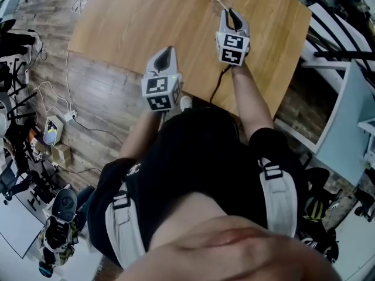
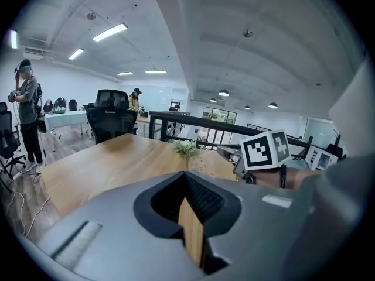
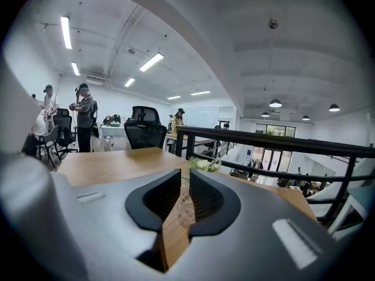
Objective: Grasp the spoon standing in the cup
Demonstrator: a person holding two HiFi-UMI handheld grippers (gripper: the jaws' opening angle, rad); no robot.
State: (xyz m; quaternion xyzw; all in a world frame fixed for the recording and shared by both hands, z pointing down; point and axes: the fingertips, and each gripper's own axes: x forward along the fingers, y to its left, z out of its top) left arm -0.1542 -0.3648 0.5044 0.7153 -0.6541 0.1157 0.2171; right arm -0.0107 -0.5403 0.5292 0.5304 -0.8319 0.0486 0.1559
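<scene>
A clear glass cup stands on the wooden table near its far edge, with a thin pale handle, seemingly the spoon, leaning out of it. My right gripper points at the cup from just short of it, its jaws a narrow gap apart with nothing clearly between them. The left gripper hovers over the table's near edge, shut and empty. In the left gripper view the cup shows faintly ahead, beside the right gripper's marker cube. The spoon is too faint to make out there.
A small plant stands just behind the cup. A black railing runs past the table's far side. Cables and gear lie on the floor at the left. People and office chairs stand farther back in the room.
</scene>
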